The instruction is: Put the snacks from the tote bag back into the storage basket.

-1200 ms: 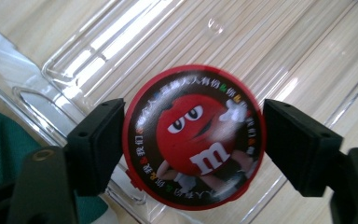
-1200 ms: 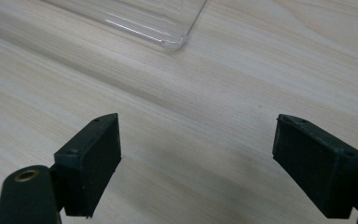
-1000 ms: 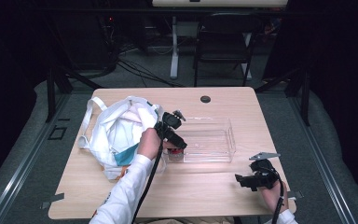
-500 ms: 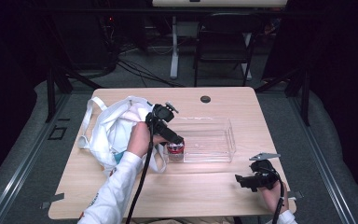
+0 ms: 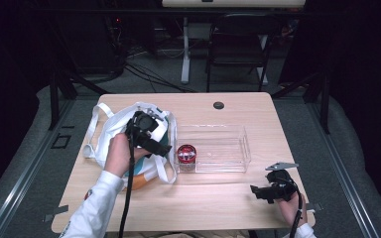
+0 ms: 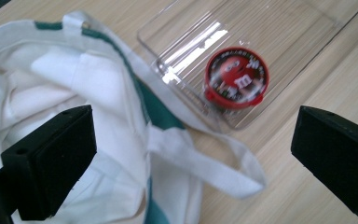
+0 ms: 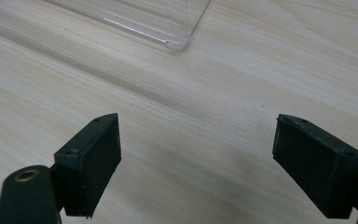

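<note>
A red round tin (image 5: 186, 154) (image 6: 236, 77) with a cartoon lid lies flat in the left end of a clear plastic tray (image 5: 223, 144) (image 6: 279, 28). My left gripper (image 5: 162, 148) (image 6: 195, 140) hovers above the white tote bag (image 5: 110, 133) (image 6: 70, 84), just left of the tray. It is open; its jaws have just been opening and nothing is between them. My right gripper (image 5: 256, 191) (image 7: 196, 158) rests low over bare wood at the front right, open and holding nothing. A corner of the tray (image 7: 163, 25) lies ahead of it.
The tote bag's straps (image 6: 214, 170) trail across the wood table (image 5: 218, 203) against the tray's left wall. A black round grommet (image 5: 219, 105) sits near the table's far edge. Behind the table stands a dark chair (image 5: 235, 49).
My left gripper has opened, leaving the red tin in the tray's left end. It has drawn back left and up over the bag. The right gripper has stayed still.
</note>
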A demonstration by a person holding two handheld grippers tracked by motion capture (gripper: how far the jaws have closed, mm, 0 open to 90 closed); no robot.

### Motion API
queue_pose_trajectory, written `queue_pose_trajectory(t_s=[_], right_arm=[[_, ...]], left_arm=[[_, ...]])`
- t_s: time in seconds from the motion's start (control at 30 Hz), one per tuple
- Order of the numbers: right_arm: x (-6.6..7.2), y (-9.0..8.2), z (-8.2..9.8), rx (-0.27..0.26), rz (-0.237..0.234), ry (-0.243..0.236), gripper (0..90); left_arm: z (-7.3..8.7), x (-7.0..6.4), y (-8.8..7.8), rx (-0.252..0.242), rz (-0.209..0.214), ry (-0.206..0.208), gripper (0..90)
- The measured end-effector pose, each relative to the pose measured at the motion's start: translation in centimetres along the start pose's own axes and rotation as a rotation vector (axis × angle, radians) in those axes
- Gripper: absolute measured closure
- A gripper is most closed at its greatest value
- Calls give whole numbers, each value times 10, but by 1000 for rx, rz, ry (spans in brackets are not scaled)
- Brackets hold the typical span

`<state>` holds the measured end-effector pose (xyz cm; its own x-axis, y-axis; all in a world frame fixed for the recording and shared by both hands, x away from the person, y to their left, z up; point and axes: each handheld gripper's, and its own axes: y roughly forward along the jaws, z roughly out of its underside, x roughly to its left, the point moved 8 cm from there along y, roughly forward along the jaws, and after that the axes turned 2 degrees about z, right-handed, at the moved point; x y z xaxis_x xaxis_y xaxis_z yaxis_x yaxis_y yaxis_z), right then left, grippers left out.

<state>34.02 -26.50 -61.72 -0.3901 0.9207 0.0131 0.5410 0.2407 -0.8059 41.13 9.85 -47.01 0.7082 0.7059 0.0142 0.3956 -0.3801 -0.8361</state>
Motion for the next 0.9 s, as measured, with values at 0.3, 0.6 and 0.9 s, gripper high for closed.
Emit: queue_pose_trajectory(t_s=[0.3, 0.6, 0.9], right_arm=[[1, -1, 0, -3, 0, 2, 148], [1, -1, 0, 3, -3, -1, 148], [2, 1, 1, 17, 3, -22, 148]], left_arm=[[56, 21, -21, -24, -67, -73, 4], [112, 32, -27, 11, -92, -139, 4], [167, 36, -17, 65, -100, -188, 7]])
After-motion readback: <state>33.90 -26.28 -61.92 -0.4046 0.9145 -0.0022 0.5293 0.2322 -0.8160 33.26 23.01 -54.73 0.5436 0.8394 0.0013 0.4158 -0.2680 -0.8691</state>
